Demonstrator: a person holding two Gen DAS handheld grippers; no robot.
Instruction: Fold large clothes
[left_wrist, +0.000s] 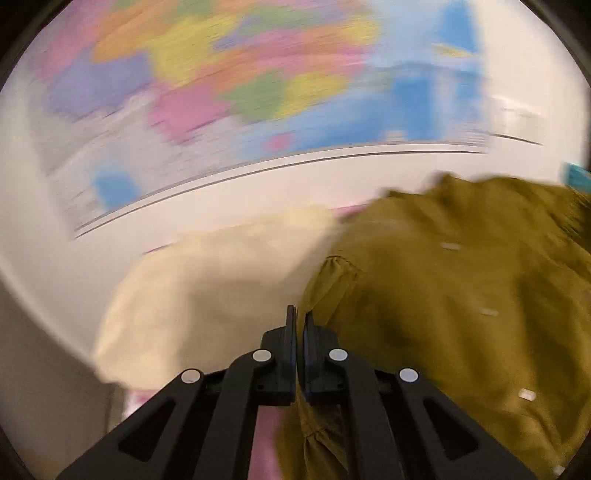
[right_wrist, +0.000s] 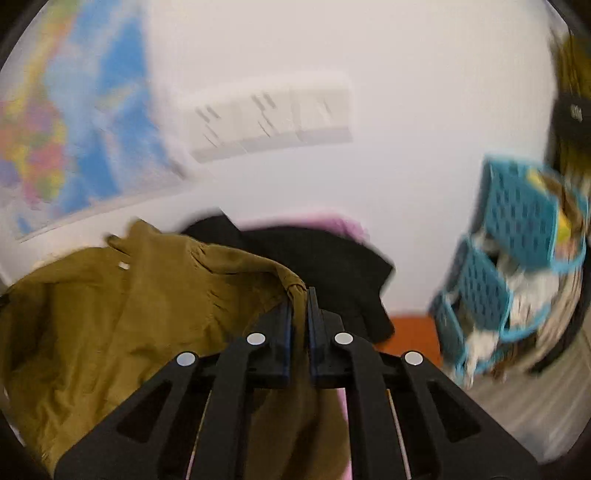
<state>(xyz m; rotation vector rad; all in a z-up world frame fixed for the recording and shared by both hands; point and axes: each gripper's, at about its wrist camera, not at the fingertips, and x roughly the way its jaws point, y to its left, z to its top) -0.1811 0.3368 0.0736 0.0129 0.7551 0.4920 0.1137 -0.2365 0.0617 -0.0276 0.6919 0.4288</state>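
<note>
Both my grippers pinch the olive shirt: left gripper (left_wrist: 300, 314) has its jaws nearly together on a gathered edge, right gripper (right_wrist: 300, 295) is clamped on a bunched fold. Shirt (right_wrist: 110, 314) hangs between them, beside a cream cloth (left_wrist: 207, 288) and black cloth (right_wrist: 332, 258). Behind, a blurred map (left_wrist: 240, 74); teal baskets (right_wrist: 517, 221) at right.

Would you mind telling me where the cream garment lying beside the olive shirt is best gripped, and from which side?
Probably its outer edge, left in the left wrist view, approached from that open side. The cream garment lies in a soft heap, its other side meeting the olive shirt, so a pinch there might catch both fabrics. Blur hides any hem or collar.
</note>
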